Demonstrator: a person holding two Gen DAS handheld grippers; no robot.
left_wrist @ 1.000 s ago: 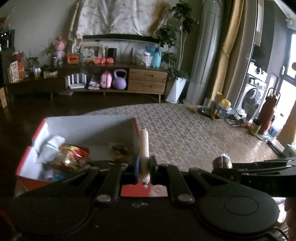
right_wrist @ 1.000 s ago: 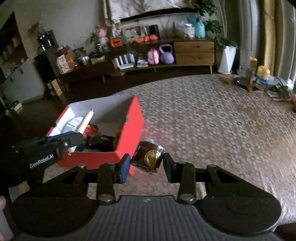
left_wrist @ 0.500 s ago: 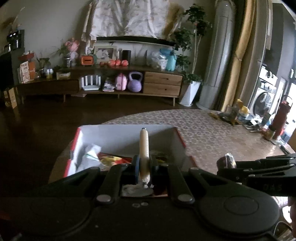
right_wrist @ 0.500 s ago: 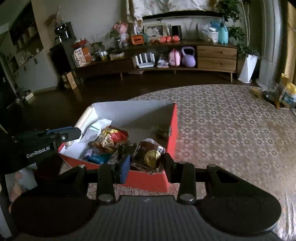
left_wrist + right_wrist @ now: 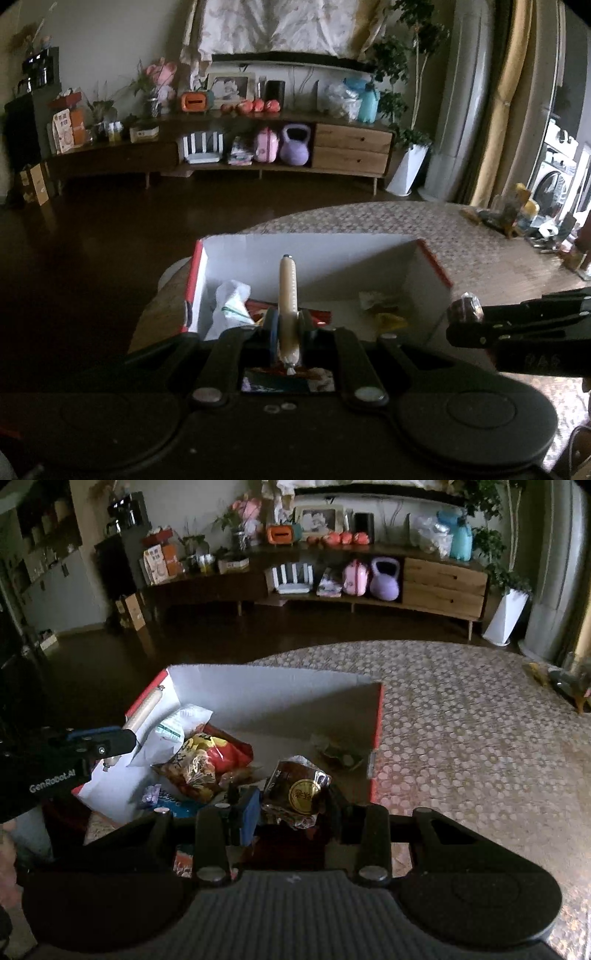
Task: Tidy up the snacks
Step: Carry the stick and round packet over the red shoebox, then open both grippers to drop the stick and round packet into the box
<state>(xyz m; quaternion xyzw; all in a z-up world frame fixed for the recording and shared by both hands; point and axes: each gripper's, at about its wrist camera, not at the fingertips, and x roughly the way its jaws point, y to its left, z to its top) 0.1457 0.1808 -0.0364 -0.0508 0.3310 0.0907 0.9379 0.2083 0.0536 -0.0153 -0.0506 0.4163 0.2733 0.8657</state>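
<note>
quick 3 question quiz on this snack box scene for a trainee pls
1. True or false: the left gripper is shut on a sausage stick.
2. What does the right gripper hold? A) a wrapped dark cake with a gold seal B) a can C) nothing
3. Over which container do both grippers hang?

Key:
1. True.
2. A, the wrapped cake.
3. The red box with white inside, snacks already in it.

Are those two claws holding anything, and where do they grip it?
Left gripper pinches a sausage stick near its lower end. Right gripper clamps a dark wrapped pastry by its sides.
</note>
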